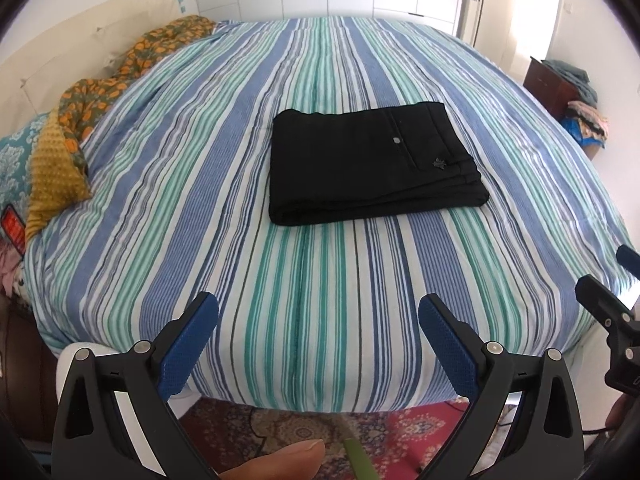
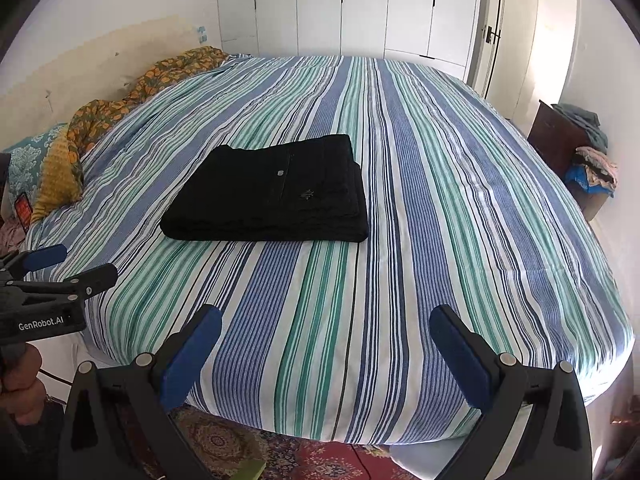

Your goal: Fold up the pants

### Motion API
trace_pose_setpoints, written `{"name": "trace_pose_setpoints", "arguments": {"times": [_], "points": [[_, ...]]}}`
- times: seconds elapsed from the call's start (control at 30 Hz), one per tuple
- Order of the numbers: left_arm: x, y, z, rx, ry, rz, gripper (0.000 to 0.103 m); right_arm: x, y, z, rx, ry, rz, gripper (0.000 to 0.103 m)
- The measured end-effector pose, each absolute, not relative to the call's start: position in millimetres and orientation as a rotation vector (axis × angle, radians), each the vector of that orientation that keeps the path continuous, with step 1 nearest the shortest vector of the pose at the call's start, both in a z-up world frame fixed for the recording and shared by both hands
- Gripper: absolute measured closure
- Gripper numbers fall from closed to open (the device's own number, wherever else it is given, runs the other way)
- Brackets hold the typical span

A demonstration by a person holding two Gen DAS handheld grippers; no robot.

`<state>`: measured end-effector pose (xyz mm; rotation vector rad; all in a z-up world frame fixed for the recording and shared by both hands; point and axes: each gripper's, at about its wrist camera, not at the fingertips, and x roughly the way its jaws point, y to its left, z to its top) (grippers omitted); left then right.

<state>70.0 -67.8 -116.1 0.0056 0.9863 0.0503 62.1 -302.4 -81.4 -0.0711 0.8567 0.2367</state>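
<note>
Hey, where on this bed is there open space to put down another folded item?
The striped bedspread is bare between the folded black pants and the near edge, also right of the pants and behind them toward the white wardrobe. The left edge is crowded with an orange floral blanket and a mustard cushion.

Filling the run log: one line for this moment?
black pants folded on striped bed | left gripper open | right gripper open | both clear
</note>
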Motion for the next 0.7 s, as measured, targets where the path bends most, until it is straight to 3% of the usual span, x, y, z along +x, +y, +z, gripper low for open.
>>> {"name": "trace_pose_setpoints", "arguments": {"times": [0.7], "points": [[44.1,-57.7,-95.1,0.011,0.961,0.083,0.002,38.6,-285.9,-53.6,-0.109,0.833,0.269,0.0]]}}
